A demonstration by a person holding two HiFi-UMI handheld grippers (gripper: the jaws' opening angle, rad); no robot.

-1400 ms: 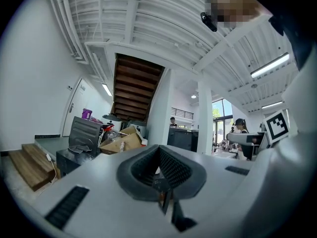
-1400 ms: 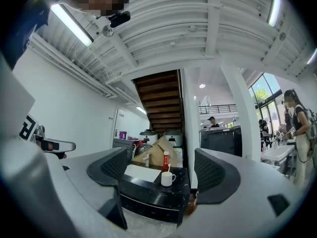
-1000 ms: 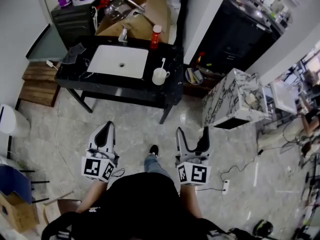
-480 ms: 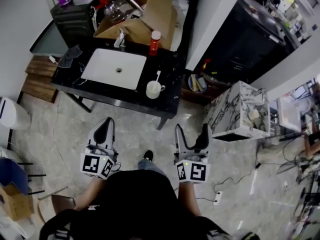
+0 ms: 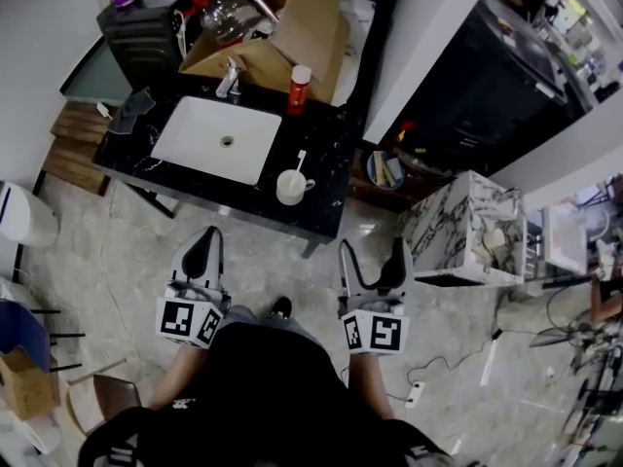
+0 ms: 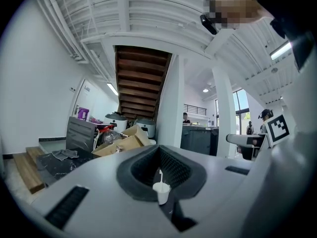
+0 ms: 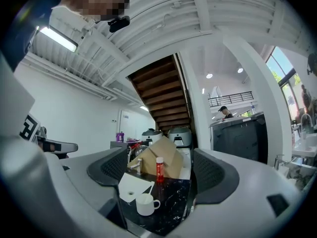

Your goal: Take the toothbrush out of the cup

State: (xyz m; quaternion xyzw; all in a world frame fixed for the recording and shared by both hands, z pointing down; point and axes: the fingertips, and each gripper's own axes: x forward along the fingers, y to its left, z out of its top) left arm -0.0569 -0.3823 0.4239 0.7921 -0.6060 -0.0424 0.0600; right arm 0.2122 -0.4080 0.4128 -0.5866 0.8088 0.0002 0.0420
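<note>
A white cup [image 5: 290, 187] stands on the black counter [image 5: 331, 163], right of the white sink [image 5: 216, 139], with a white toothbrush [image 5: 298, 161] upright in it. Both grippers hang over the floor, well short of the counter. My left gripper [image 5: 205, 244] is shut and empty. My right gripper [image 5: 374, 258] is open and empty. In the left gripper view the cup [image 6: 161, 191] and toothbrush [image 6: 160, 176] show far off through the hollow of the left gripper [image 6: 161, 177]. The right gripper view frames the cup [image 7: 145, 204] between the spread jaws of the right gripper [image 7: 161, 177].
A red bottle [image 5: 298, 88] and a faucet [image 5: 230, 78] stand behind the sink, with an open cardboard box [image 5: 282, 27] beyond. A marble cabinet [image 5: 458, 224] is at the right. A white bin [image 5: 21, 212] is at the left. A cable and power strip [image 5: 419, 392] lie on the floor.
The counter and cup have slid lower and leftward in the head view as the person moves nearer. Both grippers keep the same pose.
</note>
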